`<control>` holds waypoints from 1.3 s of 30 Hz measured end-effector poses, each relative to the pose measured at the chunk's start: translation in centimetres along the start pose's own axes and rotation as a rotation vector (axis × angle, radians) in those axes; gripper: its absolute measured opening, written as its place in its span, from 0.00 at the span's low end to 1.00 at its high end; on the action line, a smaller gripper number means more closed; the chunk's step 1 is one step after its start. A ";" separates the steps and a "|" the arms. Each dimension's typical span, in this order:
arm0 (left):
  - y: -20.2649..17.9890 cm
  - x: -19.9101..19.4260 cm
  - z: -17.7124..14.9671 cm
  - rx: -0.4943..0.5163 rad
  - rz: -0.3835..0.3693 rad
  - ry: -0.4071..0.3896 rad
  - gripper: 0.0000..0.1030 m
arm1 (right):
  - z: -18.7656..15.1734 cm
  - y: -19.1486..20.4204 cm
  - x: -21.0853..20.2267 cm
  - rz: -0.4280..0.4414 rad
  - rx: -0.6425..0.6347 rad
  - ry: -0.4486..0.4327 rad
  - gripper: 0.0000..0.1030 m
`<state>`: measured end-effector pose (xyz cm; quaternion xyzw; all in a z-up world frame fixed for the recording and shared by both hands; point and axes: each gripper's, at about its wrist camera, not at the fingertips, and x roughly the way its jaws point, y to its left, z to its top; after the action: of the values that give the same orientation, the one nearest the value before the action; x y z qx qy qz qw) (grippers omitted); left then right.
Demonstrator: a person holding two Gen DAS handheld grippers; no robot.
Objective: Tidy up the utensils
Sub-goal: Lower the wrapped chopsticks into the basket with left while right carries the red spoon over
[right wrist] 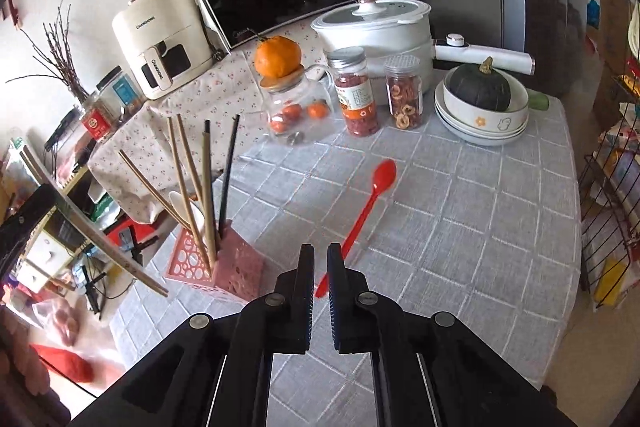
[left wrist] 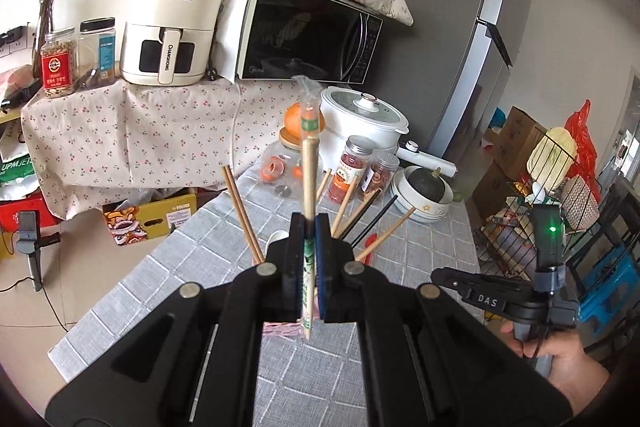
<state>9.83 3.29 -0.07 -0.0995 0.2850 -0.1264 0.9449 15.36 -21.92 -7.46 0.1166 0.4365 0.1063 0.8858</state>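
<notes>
One wrapped pair of chopsticks (left wrist: 309,163) was clamped in the left hand-held gripper (left wrist: 309,227), above the pink holder (right wrist: 224,267). Lowering it tip-first between the standing sticks seemed wise. Nearly closed and empty, the right hand-held gripper (right wrist: 319,259) hovered over the red spoon (right wrist: 366,203) lying on the surface (right wrist: 460,227).

"CHANGHONG" on the cream air fryer (left wrist: 170,27), "DAS" on the black right tongs' body (left wrist: 489,301)

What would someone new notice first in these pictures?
Probably the wrapped chopsticks clamped upright in the left gripper, above the pink holder bristling with chopsticks at the table's left edge. Next, the red spoon lying on the grey checked cloth, just ahead of the right gripper.
</notes>
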 end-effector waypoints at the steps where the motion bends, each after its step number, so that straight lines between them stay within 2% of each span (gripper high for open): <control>1: -0.1 0.0 -0.1 0.006 -0.006 0.008 0.06 | 0.3 -0.4 0.7 -0.005 -0.005 0.025 0.26; 2: -0.2 0.0 -0.1 0.008 -0.014 0.021 0.06 | 0.4 -0.8 1.5 -0.016 -0.005 0.044 0.31; 3: -0.2 0.0 -0.2 0.006 -0.020 0.034 0.06 | 0.8 -1.4 2.2 -0.030 0.004 0.053 0.41; 4: -0.1 0.0 -0.3 -0.001 -0.023 0.050 0.06 | 1.2 -2.1 2.9 -0.037 0.017 0.060 0.44; 7: 0.6 0.0 -0.4 -0.035 -0.036 0.094 0.06 | 3.0 -4.1 5.7 -0.050 0.060 0.100 0.44; 10: 1.5 0.2 -0.5 -0.058 -0.034 0.133 0.06 | 4.4 -4.8 9.0 -0.088 0.043 0.123 0.44; 14: 2.4 0.2 -0.8 -0.050 -0.014 0.162 0.06 | 4.8 -3.2 14.3 -0.117 -0.103 0.166 0.44; 16: 2.8 0.1 -1.0 -0.043 -0.006 0.179 0.06 | 4.8 -2.5 16.2 -0.089 -0.158 0.170 0.44; 18: 3.2 -0.1 -1.1 -0.046 -0.005 0.186 0.06 | 4.7 -1.6 17.4 -0.043 -0.209 0.155 0.44; 20: 3.6 -0.3 -1.1 -0.047 -0.002 0.186 0.06 | 4.7 -0.7 18.1 -0.042 -0.257 0.126 0.44; 22: 4.0 -0.4 -1.0 -0.051 0.002 0.185 0.05 | 4.6 -0.4 18.6 -0.050 -0.284 0.088 0.55; 24: 4.2 -0.4 -1.1 -0.053 0.004 0.187 0.06 | 4.3 -0.6 19.1 -0.073 -0.280 0.056 0.58; 26: 4.2 -0.3 -1.2 -0.050 0.007 0.193 0.06 | 4.0 -1.1 20.3 -0.077 -0.240 0.085 0.58; 27: 4.2 -0.2 -1.2 -0.050 0.006 0.196 0.06 | 3.7 -1.4 20.6 -0.081 -0.221 0.084 0.57; 29: 4.1 -0.1 -1.3 -0.046 0.006 0.203 0.06 | 3.4 -1.6 20.3 -0.100 -0.208 0.045 0.44; 30: 4.0 -0.1 -1.3 -0.046 0.007 0.203 0.06 | 3.3 -1.9 20.2 -0.106 -0.194 0.047 0.22; 31: 4.0 -0.1 -1.3 -0.048 0.006 0.205 0.06 | 3.4 -2.4 20.0 -0.081 -0.169 0.055 0.08; 33: 4.0 -0.2 -1.3 -0.052 0.005 0.199 0.06 | 3.4 -3.1 19.7 -0.055 -0.137 0.083 0.08; 39: 3.5 -0.9 -1.2 -0.046 0.002 0.169 0.06 | 2.4 -4.1 16.9 -0.085 -0.083 0.133 0.08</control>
<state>9.08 6.79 -1.47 -0.1101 0.3668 -0.1268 0.9150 27.72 -21.17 -19.92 0.0537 0.4939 0.0941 0.8627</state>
